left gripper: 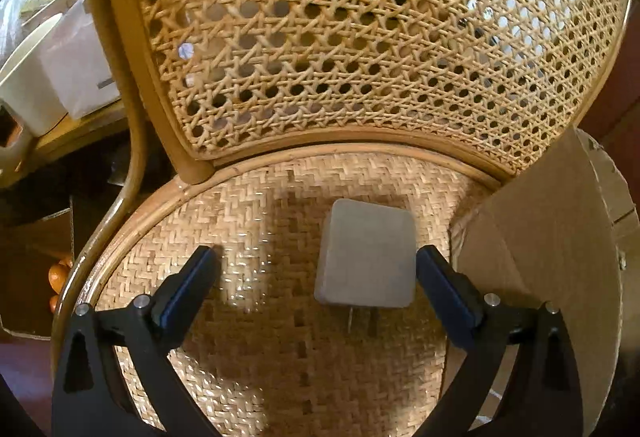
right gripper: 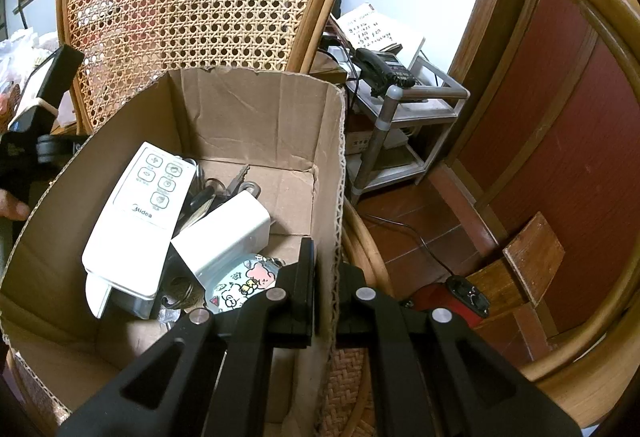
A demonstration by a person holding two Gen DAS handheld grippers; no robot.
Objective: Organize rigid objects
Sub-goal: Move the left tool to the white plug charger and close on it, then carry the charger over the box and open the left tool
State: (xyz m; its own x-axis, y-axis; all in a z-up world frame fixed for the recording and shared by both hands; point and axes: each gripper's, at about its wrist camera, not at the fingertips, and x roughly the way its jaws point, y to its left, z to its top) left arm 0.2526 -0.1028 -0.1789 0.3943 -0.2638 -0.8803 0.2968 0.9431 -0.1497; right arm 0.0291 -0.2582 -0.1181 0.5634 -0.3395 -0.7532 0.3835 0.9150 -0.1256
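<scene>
A grey plug adapter [left gripper: 366, 257] lies flat on the woven seat [left gripper: 248, 205] of a rattan chair, its metal prongs pointing toward me. My left gripper [left gripper: 318, 269] hangs open over the seat, and the adapter sits just inside its right finger without touching either pad. In the right wrist view my right gripper [right gripper: 326, 273] is shut on the right wall of a cardboard box [right gripper: 256, 109]. The box holds a white remote [right gripper: 140, 213], a white charger [right gripper: 224, 233], a bunch of keys [right gripper: 224, 189] and a round cartoon-print case [right gripper: 240, 283].
The box wall [left gripper: 552, 237] stands at the seat's right edge. The caned chair back [left gripper: 360, 37] rises behind the seat. To the right, a metal rack [right gripper: 404, 117] carries a phone. A cable and red device [right gripper: 444, 297] lie on the tiled floor. A hand [right gripper: 14, 207] shows at the left.
</scene>
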